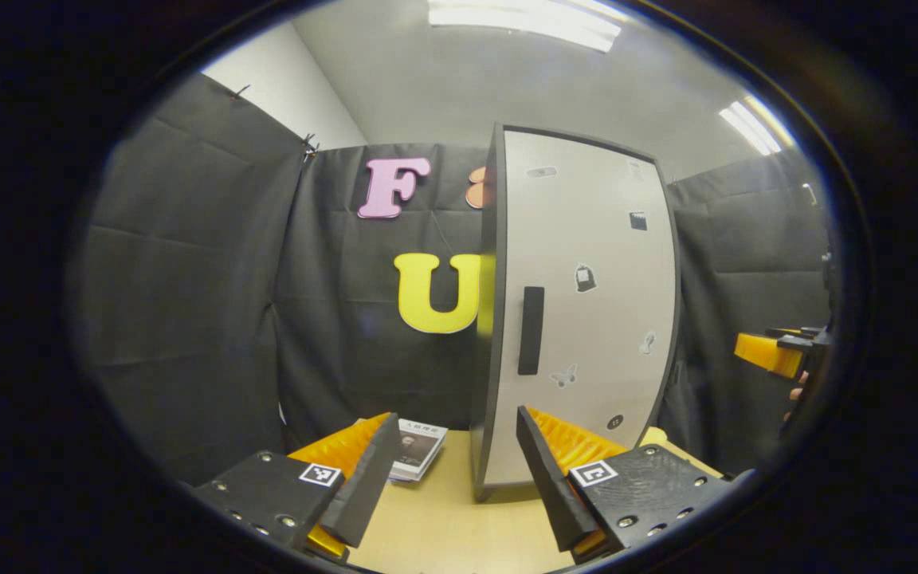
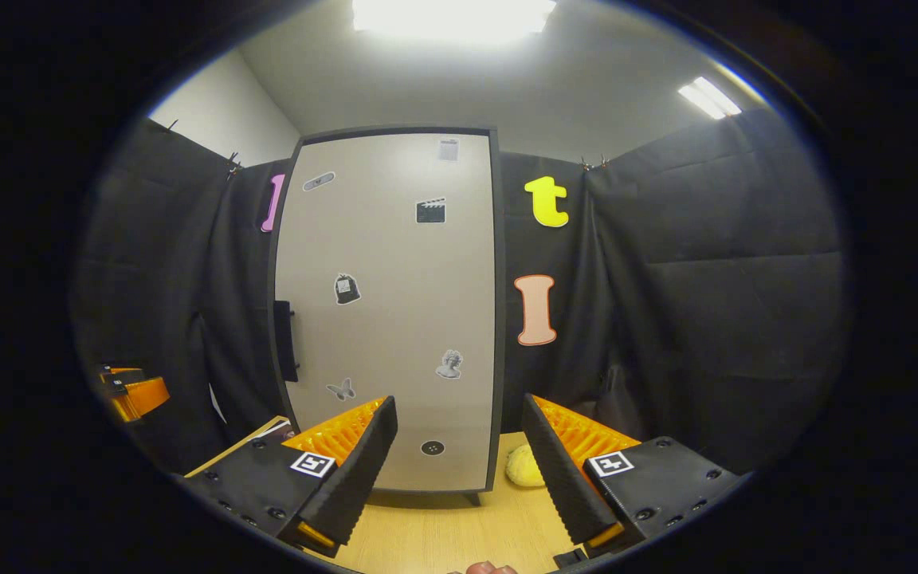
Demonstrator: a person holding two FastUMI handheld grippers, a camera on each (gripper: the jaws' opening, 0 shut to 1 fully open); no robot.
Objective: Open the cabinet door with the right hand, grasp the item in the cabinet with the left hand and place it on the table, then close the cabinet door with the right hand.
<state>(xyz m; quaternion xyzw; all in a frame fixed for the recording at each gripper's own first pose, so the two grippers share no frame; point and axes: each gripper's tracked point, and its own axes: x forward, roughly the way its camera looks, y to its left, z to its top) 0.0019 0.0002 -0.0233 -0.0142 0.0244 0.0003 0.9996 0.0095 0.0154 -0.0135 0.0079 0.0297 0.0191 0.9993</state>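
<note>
Grey cabinet door (image 2: pixel 387 319) closed, ahead of open right gripper (image 2: pixel 459 470).

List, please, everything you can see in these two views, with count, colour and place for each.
Cabinet: one, pale door in a dark frame, door shut, standing on the table.
Door handle: one, black, upright bar at the door's edge.
Stickers: several, mostly black and grey, scattered over the door.
Book: one, pale cover, lying flat on the table left of the cabinet.
Soft yellow thing: one, on the table right of the cabinet; I cannot tell what it is.
Table: one, light wood.
Ceiling lights: several, white.
Left claw: one, open, empty.
Right claw: one, open, empty, facing the door.
</note>
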